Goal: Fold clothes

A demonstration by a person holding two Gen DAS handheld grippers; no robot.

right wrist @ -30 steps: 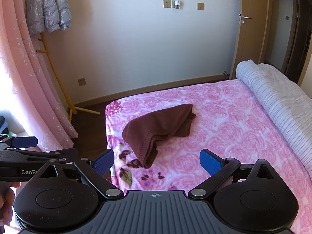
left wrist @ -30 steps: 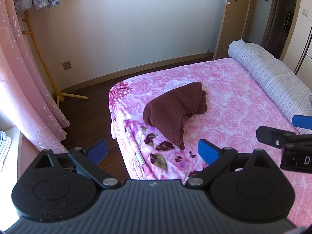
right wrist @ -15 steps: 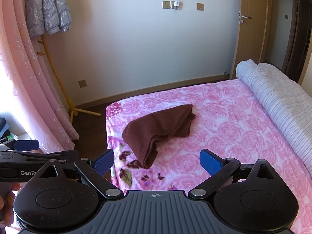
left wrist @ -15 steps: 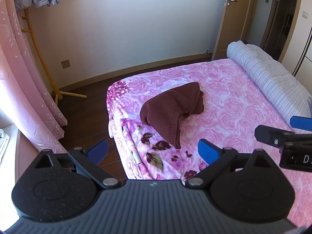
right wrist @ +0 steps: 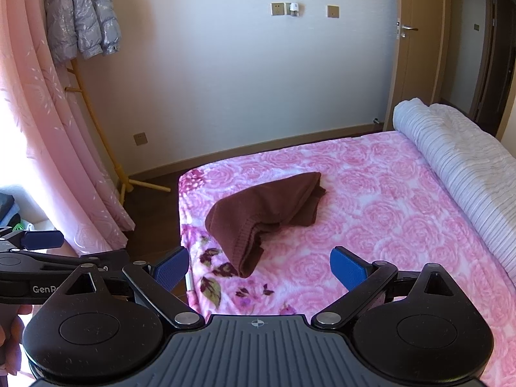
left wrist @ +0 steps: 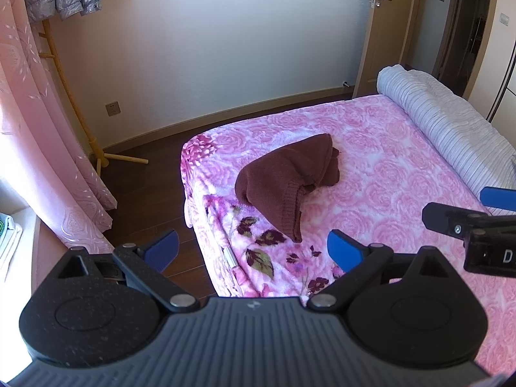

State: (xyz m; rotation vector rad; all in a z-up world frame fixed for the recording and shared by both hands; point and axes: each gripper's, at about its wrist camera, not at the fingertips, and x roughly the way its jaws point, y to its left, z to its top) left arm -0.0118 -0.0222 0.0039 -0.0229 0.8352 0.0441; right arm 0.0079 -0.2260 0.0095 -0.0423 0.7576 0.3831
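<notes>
Both of my tongs hang above the near edge of the bed point(left wrist: 403, 148), each with its blue pads spread wide apart and nothing between them: left tongs point(left wrist: 248, 250), right tongs point(right wrist: 259, 264). The brown knitted garment point(left wrist: 290, 180) lies ahead of both, in a crumpled heap near the bed's corner, its ribbed hem pointing back toward the tongs, well short of either pair of pads. Likely fault from here, as I judge it: the heap is bunched in several layers, so a pinch at the hem may take more than one layer, or the pink floral blanket point(right wrist: 371, 225) beneath, and the garment would then lift as a lump rather than open flat; lying close to the corner, it could also slide off toward the dark floor point(left wrist: 145, 193) if dragged that way. The left view shows my right tongs entering from the right, over the blanket beside the rolled striped quilt point(left wrist: 435, 119); the right view shows my left tongs at the left edge, over the floor by the pink curtain point(right wrist: 48, 161), with part of my hand point(right wrist: 13, 332) on their handle, which the left view does not show
</notes>
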